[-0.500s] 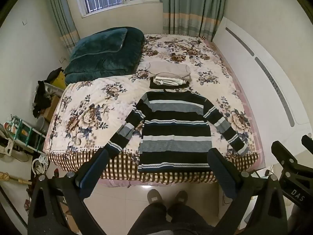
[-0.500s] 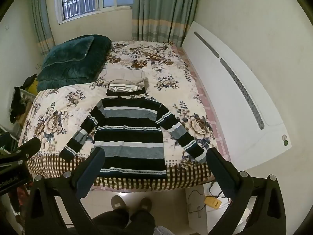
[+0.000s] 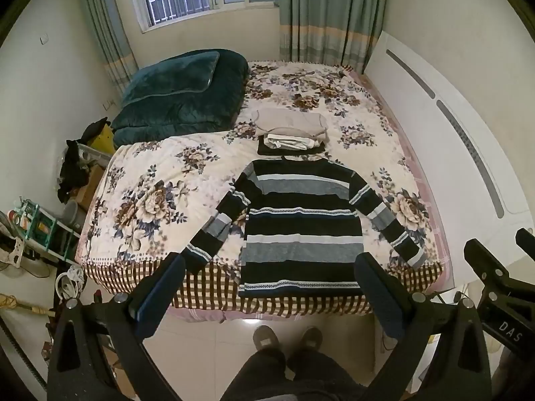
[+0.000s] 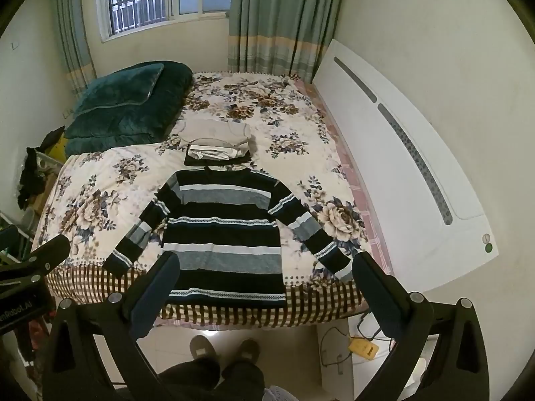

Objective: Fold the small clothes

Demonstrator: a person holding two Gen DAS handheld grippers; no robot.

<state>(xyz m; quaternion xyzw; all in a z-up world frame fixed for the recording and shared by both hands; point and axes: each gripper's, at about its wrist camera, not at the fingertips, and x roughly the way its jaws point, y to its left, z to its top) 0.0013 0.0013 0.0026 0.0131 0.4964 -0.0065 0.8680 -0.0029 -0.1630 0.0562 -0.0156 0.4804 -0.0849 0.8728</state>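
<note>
A striped sweater [image 3: 301,224] [image 4: 222,230] in black, grey and white lies flat on the floral bedspread [image 3: 157,197] [image 4: 90,197], sleeves spread out, hem at the bed's near edge. Behind its collar sits a small stack of folded clothes [image 3: 291,132] [image 4: 217,142]. My left gripper [image 3: 269,267] hangs high above the floor in front of the bed, jaws wide open, nothing between them. My right gripper [image 4: 264,265] is likewise open and empty, well short of the sweater. Each gripper's frame shows at the other view's edge.
A dark green quilt and pillow [image 3: 180,97] [image 4: 127,103] lie at the far left of the bed. A white headboard [image 3: 444,147] [image 4: 401,153] runs along the right. Clutter stands left of the bed [image 3: 40,227]. A person's feet [image 3: 287,337] [image 4: 224,351] stand on the tiled floor; a yellow device [image 4: 362,349] lies there.
</note>
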